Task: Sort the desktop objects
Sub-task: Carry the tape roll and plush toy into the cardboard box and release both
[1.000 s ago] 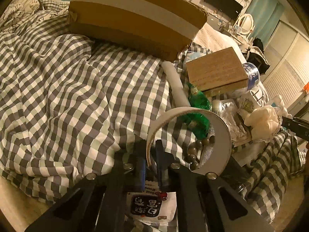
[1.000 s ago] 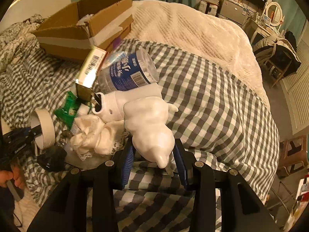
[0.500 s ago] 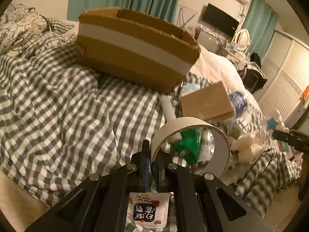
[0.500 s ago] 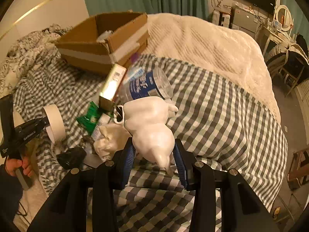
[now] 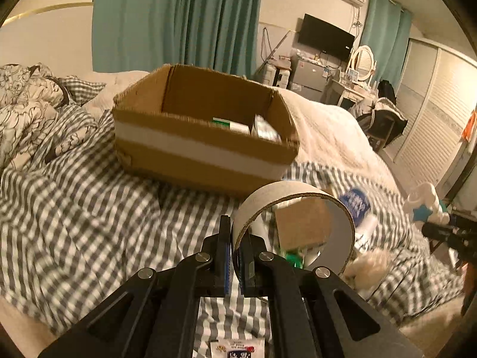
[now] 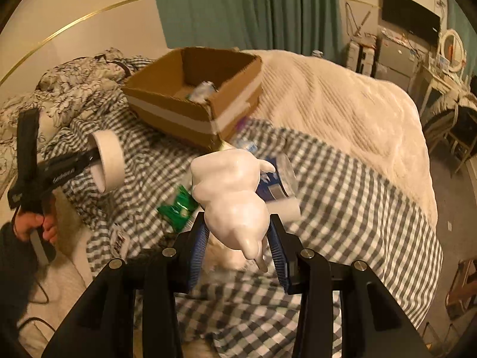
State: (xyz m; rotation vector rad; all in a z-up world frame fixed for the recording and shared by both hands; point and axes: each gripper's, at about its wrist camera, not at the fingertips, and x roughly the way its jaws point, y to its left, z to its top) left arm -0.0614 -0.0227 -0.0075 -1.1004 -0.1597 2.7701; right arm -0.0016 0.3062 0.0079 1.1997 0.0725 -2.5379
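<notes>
**Cardboard box waits while both grippers carry their loads**

Cardboard ring of a tape roll [image 5: 293, 229] hangs in the air over the checked duvet [image 5: 89, 223], its wall pinched between the clenched jaws of the left gripper [image 5: 235, 256]. The right gripper [image 6: 238, 250] grips a white figurine [image 6: 232, 197] by its sides, held clear of the litter below it. Both loads sit short of the open cardboard box [image 5: 202, 137], which rests toward the head end of the bed and already has a few items inside.

To my eye the step is the carry to the box. Each piece should pass above the near rim, not scrape it, since the box sits on soft bedding and could tip. Letting go looks safest low inside, one hand at a time. The thin grip on the ring may let it swing.

A green packet [image 6: 177, 208], a bottle [image 6: 277, 179] and a small brown carton [image 5: 302, 223] lie on the duvet, unsorted.
</notes>
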